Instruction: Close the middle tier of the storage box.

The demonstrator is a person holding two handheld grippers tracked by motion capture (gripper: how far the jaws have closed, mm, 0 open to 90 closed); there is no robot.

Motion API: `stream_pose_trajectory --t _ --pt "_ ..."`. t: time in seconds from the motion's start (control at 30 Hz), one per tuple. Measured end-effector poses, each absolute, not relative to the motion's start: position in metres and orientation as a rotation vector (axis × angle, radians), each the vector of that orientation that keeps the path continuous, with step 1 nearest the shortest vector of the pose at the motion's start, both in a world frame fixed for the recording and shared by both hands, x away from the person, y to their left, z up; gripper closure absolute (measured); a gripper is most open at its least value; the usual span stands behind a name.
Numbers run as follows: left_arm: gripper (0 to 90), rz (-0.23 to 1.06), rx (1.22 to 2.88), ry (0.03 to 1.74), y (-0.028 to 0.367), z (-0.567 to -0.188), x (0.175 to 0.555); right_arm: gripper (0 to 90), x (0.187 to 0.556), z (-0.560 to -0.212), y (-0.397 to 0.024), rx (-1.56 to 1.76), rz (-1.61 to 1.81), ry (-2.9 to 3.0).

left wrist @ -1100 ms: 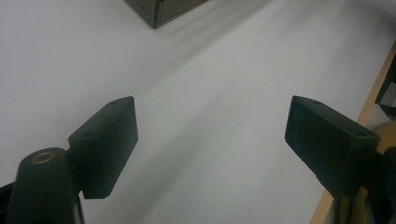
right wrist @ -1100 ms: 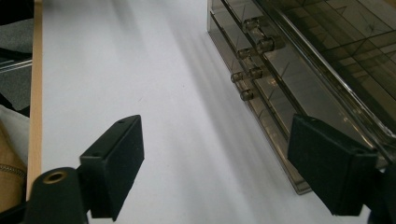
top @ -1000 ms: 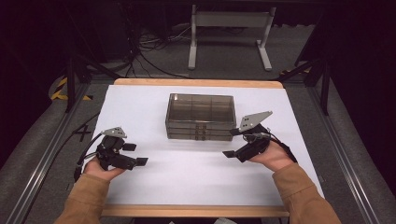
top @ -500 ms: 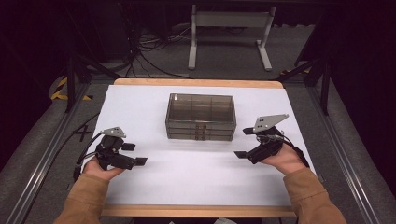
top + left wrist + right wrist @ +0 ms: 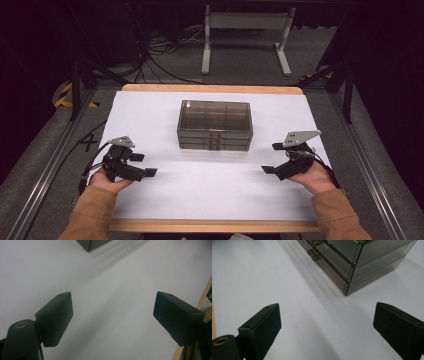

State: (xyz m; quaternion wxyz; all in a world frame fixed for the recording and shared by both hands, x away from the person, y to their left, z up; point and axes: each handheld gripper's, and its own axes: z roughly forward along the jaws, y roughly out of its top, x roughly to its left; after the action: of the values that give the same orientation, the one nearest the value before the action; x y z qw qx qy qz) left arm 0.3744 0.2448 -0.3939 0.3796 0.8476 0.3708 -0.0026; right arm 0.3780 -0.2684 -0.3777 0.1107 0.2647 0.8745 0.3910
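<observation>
A smoky clear plastic drawer box point(image 5: 215, 125) with three stacked drawers stands at the middle of the white table top point(image 5: 210, 185), its handles facing me. My left gripper point(image 5: 144, 164) rests at the front left, jaws wide apart with nothing between them; in the left gripper view the gripper point(image 5: 113, 312) looks over bare table, with a corner of the box point(image 5: 92, 243) far off. My right gripper point(image 5: 272, 158) is at the front right, off the box's right front corner. Its jaws have just been opening a little wider and are empty. The right gripper point(image 5: 324, 325) faces the box point(image 5: 352, 260).
The table's wooden edge point(image 5: 210, 226) runs along the front. Metal rails point(image 5: 360, 150) flank both sides. On the floor beyond stand a white metal frame point(image 5: 245, 45) and loose cables point(image 5: 160, 60). A cable point(image 5: 87, 170) trails from the left gripper.
My right hand has drawn away from the box, to the right and slightly toward the front edge, with its jaws a bit wider. The left hand and the box have stayed put.
</observation>
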Motion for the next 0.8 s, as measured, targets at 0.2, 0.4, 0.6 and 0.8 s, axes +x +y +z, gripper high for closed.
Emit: stream_pose_trajectory --t 0.2,0.4,0.6,0.8 --pt "16.6 -0.007 2.169 0.95 0.244 -0.395 0.375 8.2 0.375 -0.388 -0.275 0.836 1.139 2.545" --pt "16.6 -0.007 2.169 0.955 0.245 -0.397 0.376 8.1 0.374 -0.398 -0.278 0.866 1.116 2.54" --pt "16.6 -0.004 2.175 0.961 0.245 -0.399 0.376 7.9 0.373 -0.406 -0.28 0.892 1.108 2.523" --pt "16.6 -0.004 2.181 0.962 0.244 -0.4 0.377 5.9 0.372 -0.418 -0.279 0.925 1.055 2.52"
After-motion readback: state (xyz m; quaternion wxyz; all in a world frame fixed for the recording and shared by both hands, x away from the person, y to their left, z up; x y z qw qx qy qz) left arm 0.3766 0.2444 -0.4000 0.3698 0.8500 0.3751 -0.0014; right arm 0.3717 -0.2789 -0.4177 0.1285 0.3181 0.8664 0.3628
